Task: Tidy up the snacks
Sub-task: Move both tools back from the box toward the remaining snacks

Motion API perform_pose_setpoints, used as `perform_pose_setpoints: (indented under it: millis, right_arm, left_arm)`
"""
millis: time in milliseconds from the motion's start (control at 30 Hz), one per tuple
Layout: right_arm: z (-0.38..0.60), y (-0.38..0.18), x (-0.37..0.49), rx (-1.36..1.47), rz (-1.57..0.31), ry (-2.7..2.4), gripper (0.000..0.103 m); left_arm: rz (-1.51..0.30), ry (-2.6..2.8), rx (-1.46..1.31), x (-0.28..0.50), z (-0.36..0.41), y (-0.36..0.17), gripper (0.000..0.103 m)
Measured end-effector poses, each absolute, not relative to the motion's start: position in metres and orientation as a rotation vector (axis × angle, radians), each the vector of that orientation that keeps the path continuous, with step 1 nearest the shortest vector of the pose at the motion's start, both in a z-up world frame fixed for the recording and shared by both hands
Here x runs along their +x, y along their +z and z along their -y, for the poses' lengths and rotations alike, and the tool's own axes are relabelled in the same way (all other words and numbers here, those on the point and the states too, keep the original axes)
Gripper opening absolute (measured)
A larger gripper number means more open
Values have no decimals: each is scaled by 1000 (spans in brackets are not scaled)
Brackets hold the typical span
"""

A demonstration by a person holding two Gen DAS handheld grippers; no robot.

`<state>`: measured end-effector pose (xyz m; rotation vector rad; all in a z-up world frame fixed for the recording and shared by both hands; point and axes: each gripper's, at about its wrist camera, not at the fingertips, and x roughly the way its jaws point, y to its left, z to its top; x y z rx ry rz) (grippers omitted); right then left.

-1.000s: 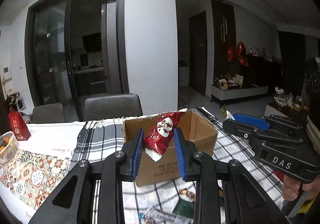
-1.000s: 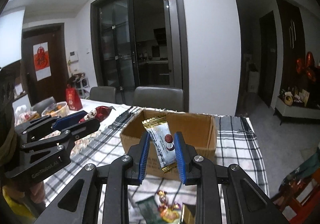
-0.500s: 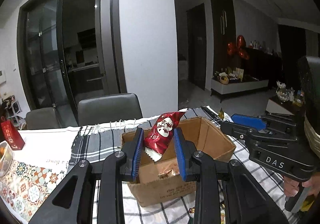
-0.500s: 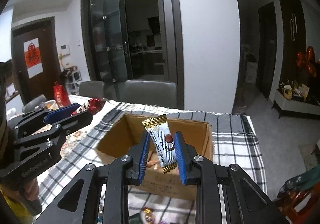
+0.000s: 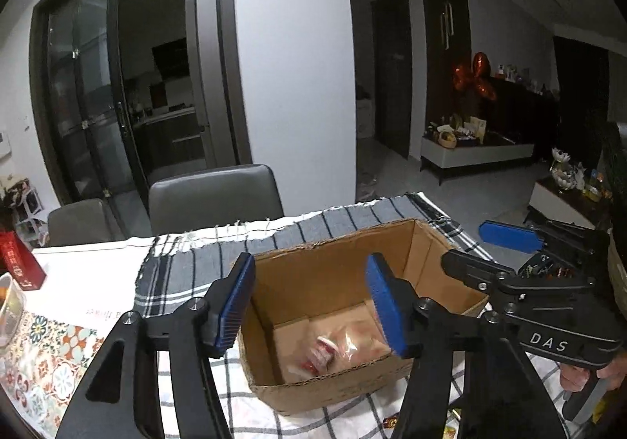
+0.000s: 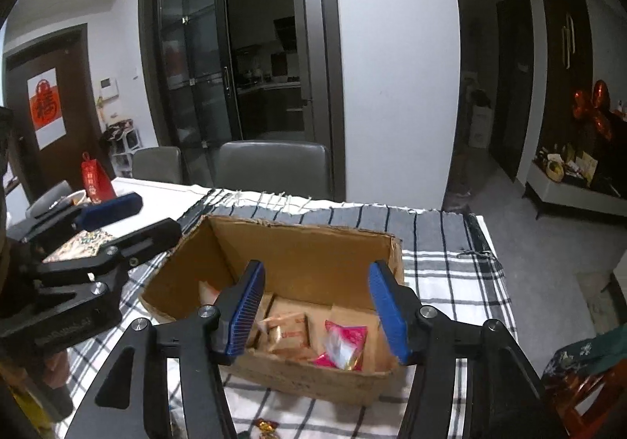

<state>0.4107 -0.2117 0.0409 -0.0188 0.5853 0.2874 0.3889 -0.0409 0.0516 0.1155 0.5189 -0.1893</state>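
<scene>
Both grippers tilt down over the cardboard box point(image 6: 313, 255) on the counter: left gripper point(image 5: 309, 302) and right gripper point(image 6: 315, 306) jaws opening, nothing between them. Snack packets point(image 6: 345, 345) lie inside, lying at mixed angles.

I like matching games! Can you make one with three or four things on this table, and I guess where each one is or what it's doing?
Things:
1. brown cardboard box
2. pink foil snack packet
3. red paper gift bag
4. left gripper

Places or states:
A. lying inside the box
B. standing far back on the white tabletop
C. jaws opening, nothing between them
D. sitting on the grey checked cloth

Pairs: 1-D, 2-A, 3-B, 4-C
</scene>
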Motion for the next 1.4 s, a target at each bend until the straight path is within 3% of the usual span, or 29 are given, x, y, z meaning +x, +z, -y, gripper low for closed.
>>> perform_pose_setpoints:
  millis: [67,800,1400]
  right_arm:
    - [215,40,404,-2,-591,290,56]
    - [226,44,301,44,-505,241,56]
    - [234,-28,272,134,-675,149,56]
  left_arm:
    - [-523,-182,103,382,39,51,66]
    - [-492,-108,67,261,22,39,66]
    - [-653,-25,64,217,10,-37,66]
